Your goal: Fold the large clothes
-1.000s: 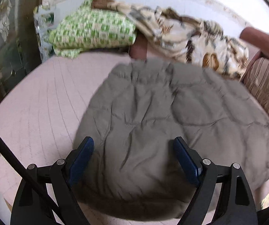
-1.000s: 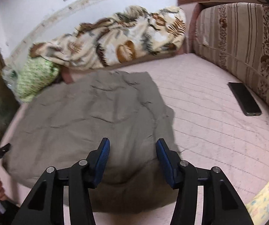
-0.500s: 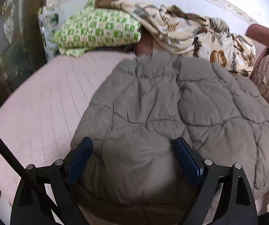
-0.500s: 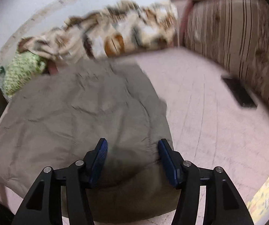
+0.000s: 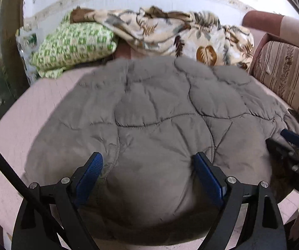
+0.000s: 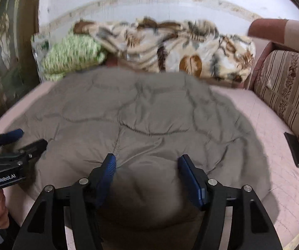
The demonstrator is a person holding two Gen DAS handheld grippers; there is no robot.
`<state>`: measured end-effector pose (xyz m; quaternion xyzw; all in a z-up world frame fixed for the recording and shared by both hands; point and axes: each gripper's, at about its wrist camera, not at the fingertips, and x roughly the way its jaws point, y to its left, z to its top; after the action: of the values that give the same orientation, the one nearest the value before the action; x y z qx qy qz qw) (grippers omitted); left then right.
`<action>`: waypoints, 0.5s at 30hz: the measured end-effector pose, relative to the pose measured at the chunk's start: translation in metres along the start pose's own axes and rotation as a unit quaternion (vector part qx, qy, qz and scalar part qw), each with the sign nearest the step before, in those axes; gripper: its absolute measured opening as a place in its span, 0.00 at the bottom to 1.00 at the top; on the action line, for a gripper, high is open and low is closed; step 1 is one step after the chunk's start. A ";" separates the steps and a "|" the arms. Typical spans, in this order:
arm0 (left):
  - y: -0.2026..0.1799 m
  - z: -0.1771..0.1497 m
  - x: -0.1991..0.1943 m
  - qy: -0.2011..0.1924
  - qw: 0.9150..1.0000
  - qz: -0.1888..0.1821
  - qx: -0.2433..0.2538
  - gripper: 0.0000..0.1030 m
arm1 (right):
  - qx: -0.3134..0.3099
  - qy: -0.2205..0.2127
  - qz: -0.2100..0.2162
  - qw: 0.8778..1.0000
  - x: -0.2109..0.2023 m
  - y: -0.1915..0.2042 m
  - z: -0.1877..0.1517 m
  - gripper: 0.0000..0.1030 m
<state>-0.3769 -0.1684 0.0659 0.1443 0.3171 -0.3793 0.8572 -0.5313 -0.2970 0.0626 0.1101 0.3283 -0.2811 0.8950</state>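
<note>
Pink bedding (image 5: 24, 112) is showing bare along the left of the left wrist view, while the grey quilted comforter (image 5: 160, 120) is filling the centre and lower frame, its near edge bulging between the fingers of the left gripper (image 5: 147, 167); the jaws are standing wide, pads not pressing. A leaf-print blanket (image 5: 180, 35) and green pillow (image 5: 74, 45) are crowding the upper frame, a striped cushion (image 5: 287, 73) the right edge.

From the right wrist view, the right gripper (image 6: 146, 165) is hovering over the comforter's (image 6: 149, 114) near edge, jaws apart and just widening, cloth between them ungripped. Bare pink sheet is lying at right, where a dark phone (image 6: 295, 150) is resting beside the cushion
</note>
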 end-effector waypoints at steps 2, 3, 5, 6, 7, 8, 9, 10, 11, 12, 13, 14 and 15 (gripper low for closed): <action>-0.003 -0.001 0.006 0.005 1.000 0.007 0.011 0.88 | 0.008 0.017 0.001 1.000 0.008 -0.002 -0.002 0.69; -0.005 -0.001 0.007 0.005 1.000 0.011 0.015 0.88 | 0.011 0.023 0.004 1.000 0.013 -0.004 -0.002 0.70; -0.007 -0.002 0.010 0.007 1.000 0.015 0.020 0.88 | 0.014 0.029 0.004 0.999 0.016 -0.004 -0.003 0.71; -0.008 -0.003 0.011 0.008 1.000 0.017 0.022 0.88 | 0.010 0.032 0.001 0.999 0.017 -0.003 -0.004 0.71; -0.009 -0.003 0.012 0.009 0.999 0.019 0.025 0.88 | 0.003 0.034 -0.003 0.999 0.018 -0.001 -0.006 0.71; -0.009 -0.004 0.013 0.009 0.999 0.020 0.026 0.88 | 0.001 0.034 -0.005 0.999 0.019 0.000 -0.006 0.71; -0.010 -0.005 0.013 0.009 0.999 0.020 0.026 0.88 | 0.001 0.034 -0.005 0.999 0.020 -0.001 -0.006 0.71; -0.010 -0.005 0.013 0.008 0.999 0.021 0.027 0.88 | 0.001 0.034 -0.003 0.999 0.020 -0.001 -0.006 0.71; -0.010 -0.005 0.013 0.008 0.999 0.021 0.026 0.88 | 0.002 0.034 -0.002 0.999 0.020 -0.001 -0.007 0.71; -0.009 -0.005 0.013 0.008 0.999 0.020 0.026 0.88 | 0.002 0.034 -0.001 0.999 0.020 -0.001 -0.006 0.71; -0.010 -0.005 0.013 0.008 0.999 0.021 0.026 0.88 | 0.004 0.034 0.000 0.999 0.019 -0.001 -0.006 0.71; -0.010 -0.005 0.012 0.007 0.999 0.022 0.024 0.88 | 0.005 0.033 0.000 0.999 0.018 -0.002 -0.006 0.71; -0.010 -0.004 0.011 0.006 0.999 0.023 0.023 0.88 | 0.009 0.032 -0.001 0.999 0.016 -0.002 -0.006 0.71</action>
<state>-0.3807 -0.1788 0.0554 0.1729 0.3100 -0.3660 0.8603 -0.5253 -0.3037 0.0477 0.1266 0.3545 -0.2810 0.8828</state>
